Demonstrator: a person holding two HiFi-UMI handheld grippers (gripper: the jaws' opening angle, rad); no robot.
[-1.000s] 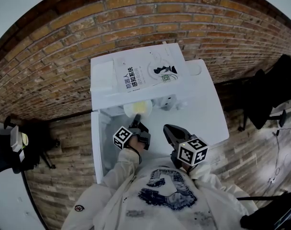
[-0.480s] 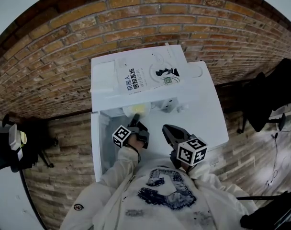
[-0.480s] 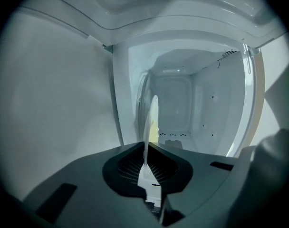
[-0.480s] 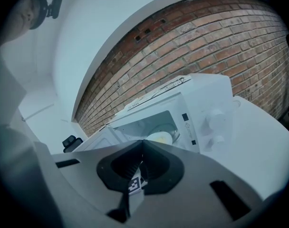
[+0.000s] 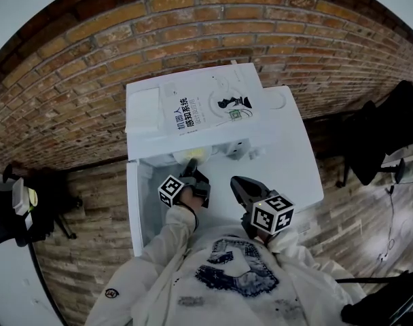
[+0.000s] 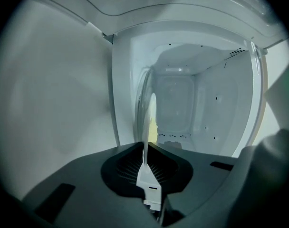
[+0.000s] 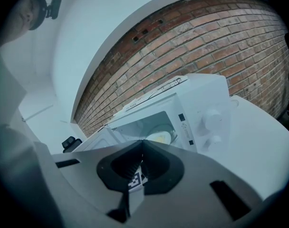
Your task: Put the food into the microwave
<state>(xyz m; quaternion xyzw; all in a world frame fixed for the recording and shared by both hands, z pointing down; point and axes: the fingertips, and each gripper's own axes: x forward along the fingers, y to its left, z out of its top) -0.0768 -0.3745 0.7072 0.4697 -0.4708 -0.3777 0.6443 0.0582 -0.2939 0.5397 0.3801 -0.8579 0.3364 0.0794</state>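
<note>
microwave (image 5: 193, 107): on white table (image 5: 295, 175), door (image 5: 140, 202) swung wide at its left | plate (image 6: 146, 113): yellow food (image 6: 155, 127) on it, in the microwave's mouth | left gripper (image 5: 191, 169): pinching plate rim | right gripper (image 5: 240, 184): pressed together, empty, before the microwave's knobs | advice: hold plate level, slide straight in past the frame, release once seated

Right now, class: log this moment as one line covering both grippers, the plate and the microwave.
left gripper: shut on plate rim; plate: yellow food, partly inside microwave; microwave: door open; right gripper: shut, empty
</note>
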